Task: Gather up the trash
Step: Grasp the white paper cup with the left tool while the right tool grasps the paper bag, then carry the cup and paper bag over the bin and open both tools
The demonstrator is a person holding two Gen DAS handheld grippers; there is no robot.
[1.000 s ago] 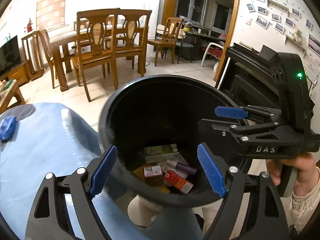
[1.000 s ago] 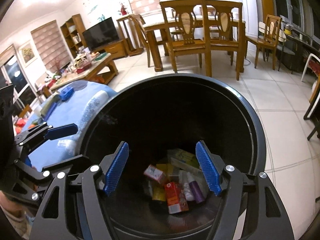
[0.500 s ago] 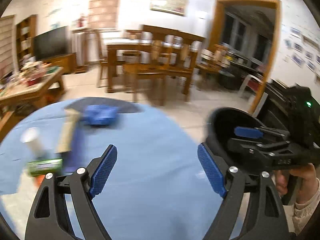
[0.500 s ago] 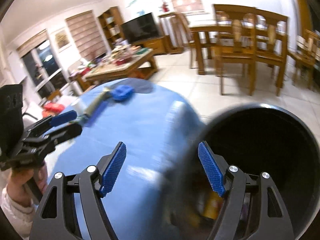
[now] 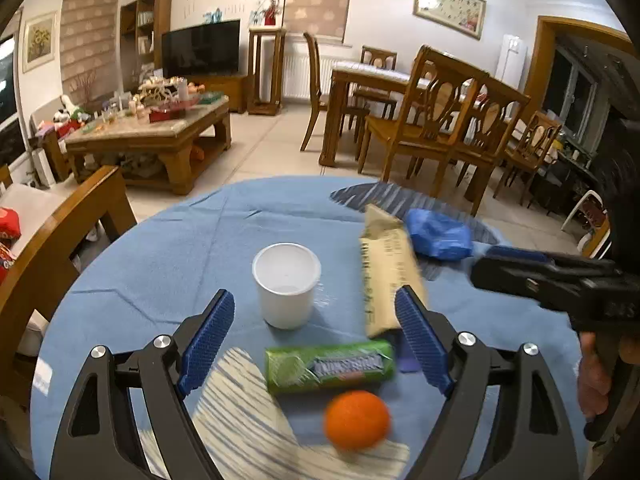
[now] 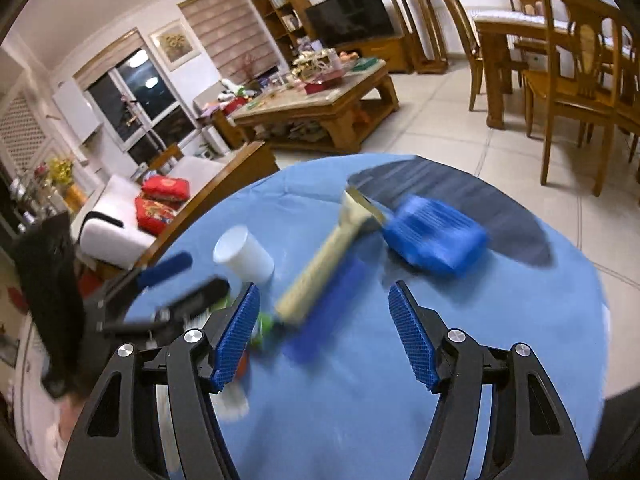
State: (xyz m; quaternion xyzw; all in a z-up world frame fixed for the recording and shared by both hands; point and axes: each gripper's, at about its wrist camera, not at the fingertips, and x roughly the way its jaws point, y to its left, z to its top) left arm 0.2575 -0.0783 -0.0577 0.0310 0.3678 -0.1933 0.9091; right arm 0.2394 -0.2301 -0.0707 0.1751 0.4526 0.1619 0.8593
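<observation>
On the round blue table point(image 5: 168, 248) stand a white cup point(image 5: 286, 284), a green wrapped packet point(image 5: 330, 366), a tan box point(image 5: 386, 276), a blue crumpled bag point(image 5: 438, 234) and an orange point(image 5: 356, 420). My left gripper point(image 5: 316, 340) is open and empty, just above the green packet and behind the cup. My right gripper point(image 6: 324, 336) is open and empty over the table, with the tan box point(image 6: 324, 268), blue bag point(image 6: 434, 236) and cup point(image 6: 244, 254) ahead of it. It also shows at the right of the left wrist view point(image 5: 560, 284). The trash bin is out of view.
A striped mat point(image 5: 248, 420) lies under the orange. A wooden chair back point(image 5: 60, 236) stands at the table's left. A cluttered coffee table point(image 5: 156, 136) and a dining table with chairs point(image 5: 432, 112) stand across the tiled floor.
Both grippers have swung left from over the black bin to over the blue table. The bin with trash inside has left both views. Both stay open and empty.
</observation>
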